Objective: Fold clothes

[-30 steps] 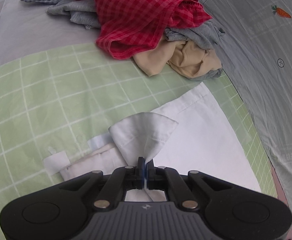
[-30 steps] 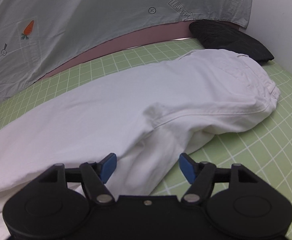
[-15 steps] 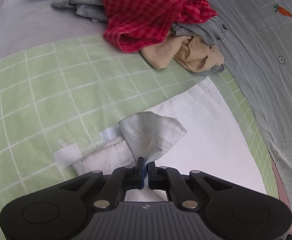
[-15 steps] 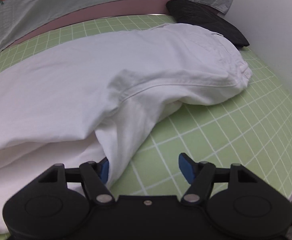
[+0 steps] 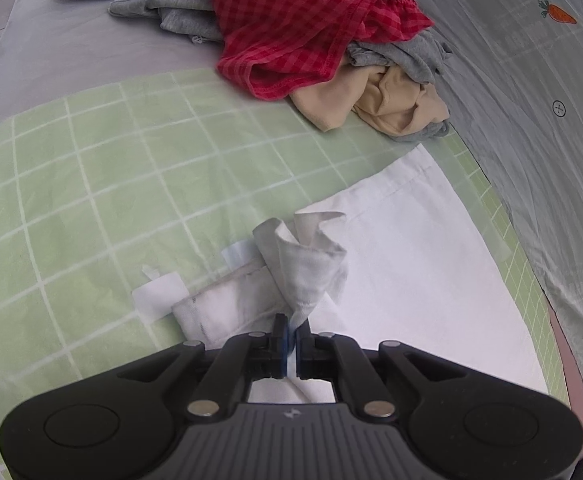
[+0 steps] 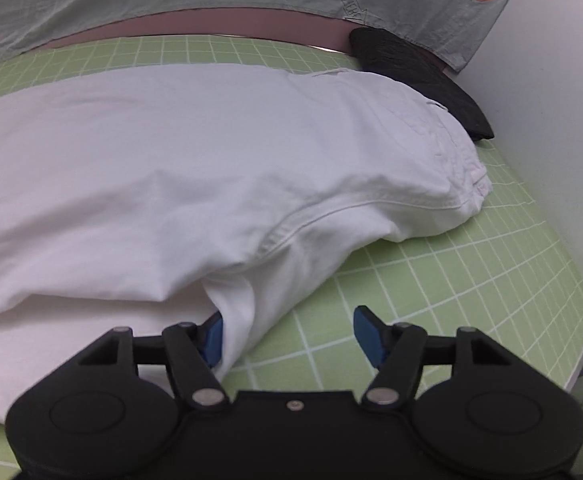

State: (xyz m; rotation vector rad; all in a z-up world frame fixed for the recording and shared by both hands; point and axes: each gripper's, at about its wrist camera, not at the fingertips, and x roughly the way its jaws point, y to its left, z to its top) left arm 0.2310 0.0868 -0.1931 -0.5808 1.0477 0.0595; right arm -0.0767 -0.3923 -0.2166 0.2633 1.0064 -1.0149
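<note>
And the view from the left has swung closer to the laundry pile since a second ago, while the pinched white flap, a smooth cone back then, now stands crumpled and twisted above the fingers. On the right, the view has dropped low and slid along the garment, so a drooping fold that sat between the pads now drapes over the left pad alone.

Biggest thing first: the green mat (image 6: 431, 280) with its white grid, and stretched across it the white trousers (image 6: 171, 168). Their long axis runs side to side in front of the right gripper, with the bunched waist end (image 6: 463, 168) far right beside a dark cloth (image 6: 419, 68), and the leg hem (image 5: 411, 172) out ahead in the left wrist view, pointing toward the heap of unfolded clothes (image 5: 311, 20).

The left gripper (image 5: 291, 338) is clamped tight on a bunched flap (image 5: 303, 256) of the white fabric, lifted off the mat. The right gripper (image 6: 287, 336) stands wide apart and grips nothing; the fold (image 6: 247, 312) hangs against its left pad (image 6: 213, 338), while the other pad is over bare mat.

So it all turns on this: the cloth lies just left of the right gripper's centre, touching one finger. Likely a small shift left, then a close.
</note>
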